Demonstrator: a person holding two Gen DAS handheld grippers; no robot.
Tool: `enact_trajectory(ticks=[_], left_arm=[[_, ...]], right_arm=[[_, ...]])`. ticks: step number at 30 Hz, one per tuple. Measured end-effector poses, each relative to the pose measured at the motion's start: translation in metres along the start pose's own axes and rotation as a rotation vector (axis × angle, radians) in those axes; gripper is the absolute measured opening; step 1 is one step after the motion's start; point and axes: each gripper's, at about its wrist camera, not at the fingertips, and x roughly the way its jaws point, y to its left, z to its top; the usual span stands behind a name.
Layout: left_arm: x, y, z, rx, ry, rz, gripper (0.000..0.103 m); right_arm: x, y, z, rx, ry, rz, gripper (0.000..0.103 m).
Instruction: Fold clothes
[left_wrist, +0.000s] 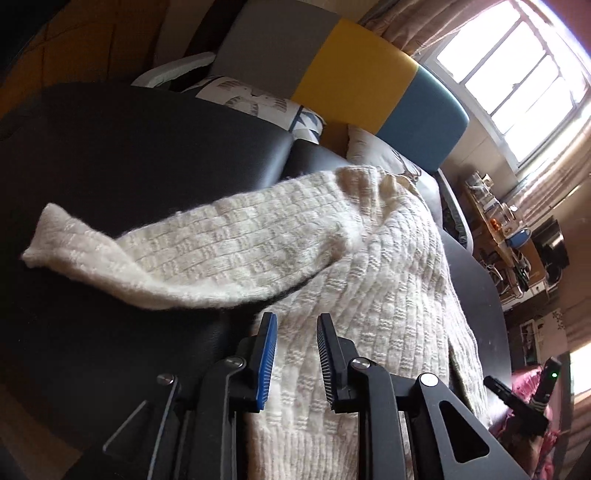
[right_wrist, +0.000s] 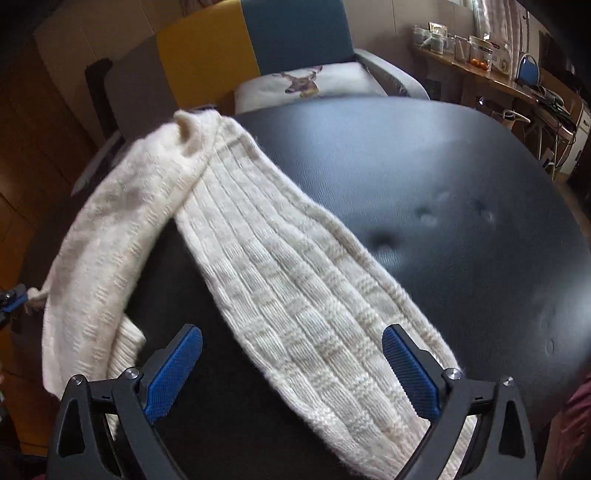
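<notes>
1. cream knit sweater (left_wrist: 369, 258) lies spread on the black padded surface (left_wrist: 129, 147), one sleeve (left_wrist: 166, 251) flung out to the left
2. left gripper (left_wrist: 297, 325) sits low over the sweater's near hem, jaws narrow with a gap, nothing pinched
3. right gripper (right_wrist: 291, 354) jaws wide, straddling a ribbed sweater section (right_wrist: 295, 295), fingers clear of the fabric
4. cushions and a grey, yellow and blue panel (left_wrist: 351, 74) at the far side

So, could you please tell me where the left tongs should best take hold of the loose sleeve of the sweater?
Probably at the cuff. The sleeve lies stretched across the black cushion and the cuff is its free, narrow end, flat on the surface. The left tongs, open over the sweater body, could come in from the cuff's open side and pinch across its width.
</notes>
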Motion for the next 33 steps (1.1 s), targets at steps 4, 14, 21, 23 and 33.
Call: enact_trajectory(ticks=[4,14,21,23,33], left_arm=[[0.016,-0.054,0.013,0.111,0.025,-0.102,0.023],[0.080,-0.194,-0.026,0.604,0.213,-0.134,0.027],[0.139,-0.221,-0.075,0.889,0.335,0.112,0.062],[0.142,-0.221,-0.089,0.963,0.262,0.159,0.058],[0.121,-0.134,-0.004,0.346,0.359,-0.234,0.013]], right_arm=[[0.008,0.021,0.039,0.018,-0.031,0.103,0.101],[0.100,0.019,0.083,0.153,0.177,0.208,0.096],[0.105,0.007,0.081,0.064,0.167,0.047,0.090],[0.104,0.007,0.079,0.044,0.149,0.030,0.090],[0.044,0.008,0.037,0.154,0.087,0.478,0.090]])
